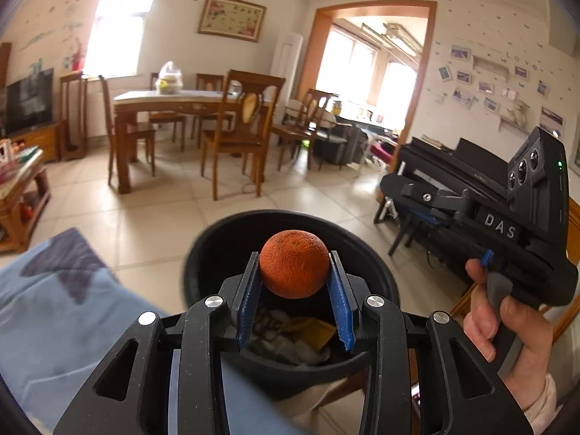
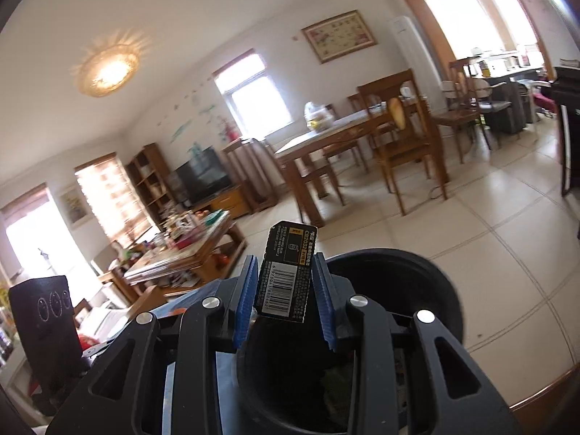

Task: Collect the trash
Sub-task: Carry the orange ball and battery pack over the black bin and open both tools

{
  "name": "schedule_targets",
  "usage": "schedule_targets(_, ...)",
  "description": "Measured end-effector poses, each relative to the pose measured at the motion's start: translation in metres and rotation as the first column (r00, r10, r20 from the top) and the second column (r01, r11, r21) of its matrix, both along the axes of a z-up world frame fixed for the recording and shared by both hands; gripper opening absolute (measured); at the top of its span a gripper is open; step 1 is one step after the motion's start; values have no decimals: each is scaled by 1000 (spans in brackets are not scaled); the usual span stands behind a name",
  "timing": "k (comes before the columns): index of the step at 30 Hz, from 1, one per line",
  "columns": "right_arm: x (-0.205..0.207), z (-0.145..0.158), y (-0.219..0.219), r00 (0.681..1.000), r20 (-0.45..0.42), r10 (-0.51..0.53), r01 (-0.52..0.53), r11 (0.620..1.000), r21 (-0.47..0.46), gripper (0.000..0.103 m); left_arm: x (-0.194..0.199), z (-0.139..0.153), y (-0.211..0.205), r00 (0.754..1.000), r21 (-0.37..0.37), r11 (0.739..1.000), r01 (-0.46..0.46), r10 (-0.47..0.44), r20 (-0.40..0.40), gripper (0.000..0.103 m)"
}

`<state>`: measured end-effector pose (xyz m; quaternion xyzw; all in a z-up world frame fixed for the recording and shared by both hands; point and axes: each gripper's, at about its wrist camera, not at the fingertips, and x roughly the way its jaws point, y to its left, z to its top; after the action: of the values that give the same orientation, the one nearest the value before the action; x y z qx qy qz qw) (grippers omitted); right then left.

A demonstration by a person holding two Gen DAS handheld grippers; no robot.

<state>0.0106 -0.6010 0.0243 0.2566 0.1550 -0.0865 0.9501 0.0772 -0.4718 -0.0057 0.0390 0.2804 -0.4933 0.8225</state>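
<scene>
Orange and dimpled, the mandarin (image 1: 294,264) sat pinched between the blue pads (image 1: 249,301) of the left tool (image 1: 294,272), hanging directly over the open mouth of the black bin (image 1: 380,272). Crumpled paper and a yellowish scrap (image 1: 319,331) already lay at the bottom of that bin. The right tool (image 2: 284,272) was pressed onto a black battery card (image 2: 286,272) printed with a barcode, which stood upright between its pads; the bin (image 2: 435,290) lay just below and slightly to the right of that tool. In the left wrist view the right tool's body (image 1: 507,224), with the hand (image 1: 507,326) on its handle, hovered at the bin's right side.

Judging by this, the step in hand was the drop. For the fruit, simply spreading the left pads should do, since it was centred above the opening. The card seemed closer to the rim, so the right tool would likely do better shifted over the middle of the bin first, because a light, flat card could glance off the edge. Around them stretched a tiled floor (image 1: 163,224), a blue cushion (image 1: 54,308), and farther off a wooden dining table (image 1: 174,101) with chairs.
</scene>
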Motion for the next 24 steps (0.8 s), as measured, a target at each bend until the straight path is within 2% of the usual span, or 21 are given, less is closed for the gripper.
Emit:
schedule_targets(4, -4, -11, -12, 1000, -7, -20, 20, 1000, 23, 32, 0, -13, -39, 999, 42, 999, 32, -32, 9, 36)
schedule_targets(10, -7, -21, -13, 999, -18, -31, 32, 999, 43, 32, 7, -30, -61, 1000, 69, 997, 31, -30, -7, 36)
schedule_targets(22, -3, -33, -11, 999, -49, -8, 10, 999, 53, 34, 6, -31, -53, 1000, 90, 996, 17, -18, 18, 37)
schedule_targets(23, -1, -34, -10, 999, -53, -6, 9, 999, 53, 35, 4, -31, -53, 1000, 90, 996, 11, -14, 24, 38)
schedule_targets(24, -1, -35, -9, 998, -57, -4, 7, 998, 56, 44, 3, -31, -52, 1000, 92, 996, 10, -13, 25, 42)
